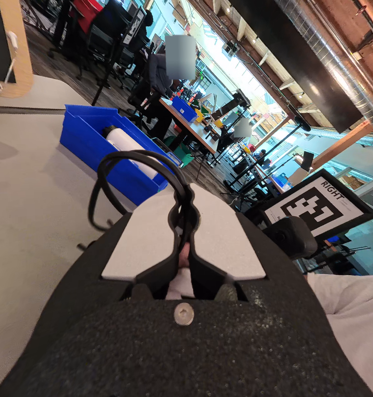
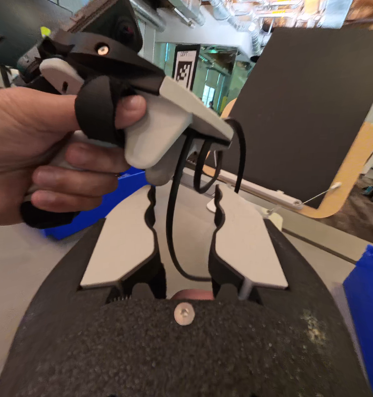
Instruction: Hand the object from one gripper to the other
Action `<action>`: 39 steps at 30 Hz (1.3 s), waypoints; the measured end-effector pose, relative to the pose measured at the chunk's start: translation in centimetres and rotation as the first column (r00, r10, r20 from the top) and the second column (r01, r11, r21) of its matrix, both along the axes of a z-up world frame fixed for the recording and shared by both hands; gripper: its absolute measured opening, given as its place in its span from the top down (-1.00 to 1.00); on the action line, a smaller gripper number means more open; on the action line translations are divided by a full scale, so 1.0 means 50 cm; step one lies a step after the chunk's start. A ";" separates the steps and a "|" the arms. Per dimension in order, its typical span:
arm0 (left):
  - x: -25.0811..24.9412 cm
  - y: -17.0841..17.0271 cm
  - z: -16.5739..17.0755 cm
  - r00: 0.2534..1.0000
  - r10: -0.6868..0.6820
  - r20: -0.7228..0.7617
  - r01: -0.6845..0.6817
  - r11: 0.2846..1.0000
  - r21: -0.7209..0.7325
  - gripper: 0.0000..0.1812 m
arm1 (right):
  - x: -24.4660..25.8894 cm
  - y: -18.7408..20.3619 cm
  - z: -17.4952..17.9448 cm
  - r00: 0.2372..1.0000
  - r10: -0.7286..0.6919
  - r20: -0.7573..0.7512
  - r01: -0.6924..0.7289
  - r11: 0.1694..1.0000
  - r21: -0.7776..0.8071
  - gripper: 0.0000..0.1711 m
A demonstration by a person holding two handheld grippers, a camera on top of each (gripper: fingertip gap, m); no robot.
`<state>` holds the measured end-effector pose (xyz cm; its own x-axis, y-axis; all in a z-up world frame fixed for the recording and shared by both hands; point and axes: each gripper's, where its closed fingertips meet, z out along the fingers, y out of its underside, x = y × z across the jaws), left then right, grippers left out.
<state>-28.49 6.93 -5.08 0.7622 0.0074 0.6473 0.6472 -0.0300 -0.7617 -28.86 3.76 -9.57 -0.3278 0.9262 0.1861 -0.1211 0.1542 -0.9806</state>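
The left gripper (image 1: 184, 200) has its two pale fingers pressed together on a black cord (image 1: 108, 169), which is pinched near the fingertips; from that pinch the cord rises and bends away in loose loops to the left, over the grey table (image 1: 26, 225). In the right wrist view the same left gripper (image 2: 224, 134) comes in from the upper left, held by a hand (image 2: 41, 150) wrapped round its pale grip, and the cord (image 2: 172, 214) hangs from its tips in several strands; one long strand drops straight down into the gap of the right gripper (image 2: 184, 193), curving toward the right finger near the base, while a shorter loop and another strand hang just beyond the fingertips. The right gripper stands wide open, its fingers well apart on either side of the hanging strand; whether the strand touches the right finger cannot be told.

Beyond the left gripper, a blue bin (image 1: 108, 148) sits on the table, with a white bottle (image 1: 127, 144) lying inside it; in the left wrist view the right gripper's camera (image 1: 293, 236) and its black-and-white marker card (image 1: 319, 206) show at the right edge, beside a white sleeve (image 1: 353, 322). In the right wrist view another blue bin (image 2: 368, 300) stands at the right edge, a blue bin (image 2: 116, 204) lies behind the hand, and a dark board with a pale wooden rim (image 2: 299, 129) rises past the table.
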 end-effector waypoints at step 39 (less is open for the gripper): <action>0.158 -0.020 -0.230 0.947 -0.090 -0.308 0.072 0.995 -0.069 0.40 | 0.180 0.062 0.115 0.639 0.697 0.325 -0.706 0.699 -0.112 0.95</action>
<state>-20.57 5.95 -16.57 0.9248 -0.0337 0.3790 0.3727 -0.1209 -0.9201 -19.85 6.84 -3.81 -0.9202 0.3897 -0.0356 0.1131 0.1778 -0.9776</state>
